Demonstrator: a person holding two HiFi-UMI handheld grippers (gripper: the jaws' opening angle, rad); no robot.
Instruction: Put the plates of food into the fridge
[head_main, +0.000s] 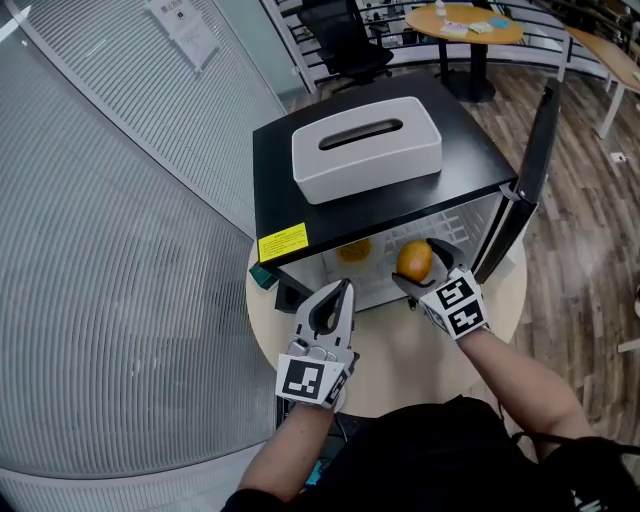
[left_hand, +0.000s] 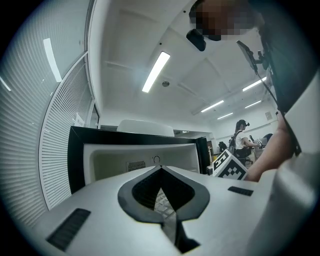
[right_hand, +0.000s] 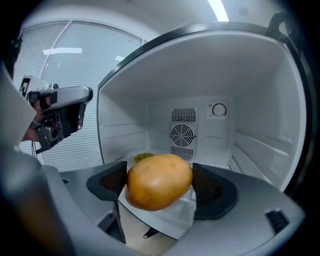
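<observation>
From the head view, we are watching the right tongs (head_main: 425, 272) holding a yellow-brown potato (head_main: 413, 260) at the mouth of the black fridge (head_main: 280, 160), centre of the frame, with the door (head_main: 535, 150) standing open at right and a grey tissue box (head_main: 365, 148) sitting on top. We are judging the main risk to be the rounded potato slipping or rolling out of a two-point pinch and dropping to the round table (head_main: 400, 370) below. The left tongs (head_main: 343, 290) are hanging at lower centre-left, pressed together and carrying nothing. In the left gripper view, the left tongs (left_hand: 161, 170) are showing their jaws meeting at the tip, with only the hollow of the pads between them and the fridge (left_hand: 135, 160) ahead. In the right gripper view, the right tongs (right_hand: 160, 182) are standing part-way spread and pinching the potato (right_hand: 159, 181) across its ends, over a white flat surface that we cannot tell for a plate or a shelf. A second hazard, we are judging, is pushing too deep and knocking the greenish food (right_hand: 143, 157) lying at the back, below the fan grille (right_hand: 182, 135).
</observation>
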